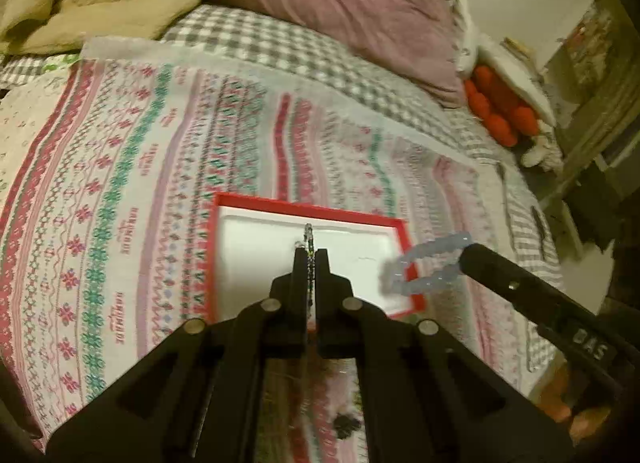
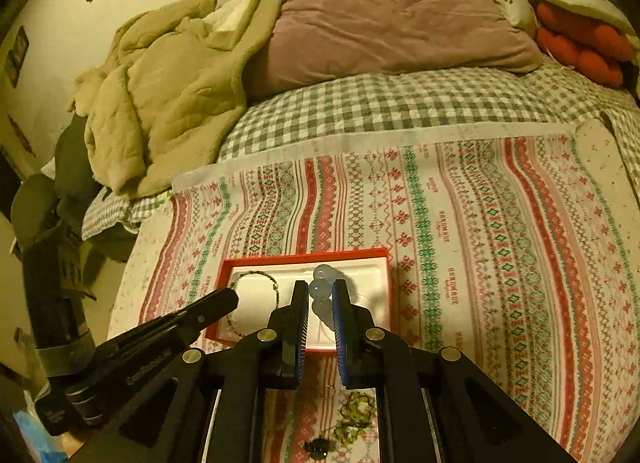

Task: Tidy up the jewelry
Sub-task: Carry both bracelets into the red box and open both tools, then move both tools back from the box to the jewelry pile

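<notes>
Both grippers over red box [image 2: 306, 257], left gripper [image 1: 311, 259] jaws pinching thin bracelet [image 1: 309, 247], right gripper [image 2: 320, 291] jaws pinching blurred blue bracelet [image 1: 424, 263]

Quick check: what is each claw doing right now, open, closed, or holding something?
Left claw: closed on a thin beaded bracelet, over the red box.
Right claw: closed on a pale blue bead bracelet.

Left claw [image 1: 311, 259] pinching beaded chain [image 1: 309, 241] above red box [image 1: 280, 199]; blue bracelet [image 1: 424, 267] beside.
</notes>
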A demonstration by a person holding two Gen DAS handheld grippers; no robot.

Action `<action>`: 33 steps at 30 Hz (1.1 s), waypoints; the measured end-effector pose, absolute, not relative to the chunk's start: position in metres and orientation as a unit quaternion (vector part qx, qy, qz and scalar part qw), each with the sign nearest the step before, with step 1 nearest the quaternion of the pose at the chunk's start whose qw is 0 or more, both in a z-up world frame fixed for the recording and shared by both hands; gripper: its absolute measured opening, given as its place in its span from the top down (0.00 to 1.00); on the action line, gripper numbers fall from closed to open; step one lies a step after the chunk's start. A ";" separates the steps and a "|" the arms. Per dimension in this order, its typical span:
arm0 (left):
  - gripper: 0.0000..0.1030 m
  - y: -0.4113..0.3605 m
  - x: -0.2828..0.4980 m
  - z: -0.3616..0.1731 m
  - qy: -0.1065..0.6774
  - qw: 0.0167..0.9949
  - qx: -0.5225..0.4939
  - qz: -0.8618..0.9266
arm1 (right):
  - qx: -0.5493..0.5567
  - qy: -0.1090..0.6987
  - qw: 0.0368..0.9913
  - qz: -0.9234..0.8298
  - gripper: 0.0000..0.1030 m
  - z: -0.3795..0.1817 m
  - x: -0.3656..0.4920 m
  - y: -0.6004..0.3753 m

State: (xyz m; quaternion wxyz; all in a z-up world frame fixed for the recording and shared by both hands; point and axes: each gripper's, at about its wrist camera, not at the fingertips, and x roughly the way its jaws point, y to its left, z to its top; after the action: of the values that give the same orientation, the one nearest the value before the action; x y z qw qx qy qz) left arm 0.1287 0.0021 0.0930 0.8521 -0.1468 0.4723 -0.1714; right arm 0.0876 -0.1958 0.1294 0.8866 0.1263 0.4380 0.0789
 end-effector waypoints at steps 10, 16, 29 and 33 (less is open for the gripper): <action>0.97 0.008 0.137 0.070 0.492 0.855 -0.106 -0.129 | 0.122 0.470 0.872 0.064 0.88 0.094 0.107 -0.192; 0.97 0.003 0.138 0.067 0.494 0.855 -0.091 -0.126 | 0.127 0.483 0.866 0.040 0.88 0.076 0.114 -0.209; 0.41 -0.008 0.119 0.094 0.476 0.871 -0.040 -0.113 | 0.096 0.459 0.882 0.037 0.36 0.097 0.099 -0.209; 0.33 -0.011 0.107 0.101 0.473 0.874 -0.020 -0.111 | 0.089 0.463 0.881 0.038 0.36 0.101 0.091 -0.209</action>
State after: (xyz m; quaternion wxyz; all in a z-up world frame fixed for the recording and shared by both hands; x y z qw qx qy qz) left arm 0.1075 -0.0109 0.1014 0.8736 -0.0202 0.4734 -0.1114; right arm 0.0908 -0.2095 0.1006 0.8812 0.0885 0.4628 0.0376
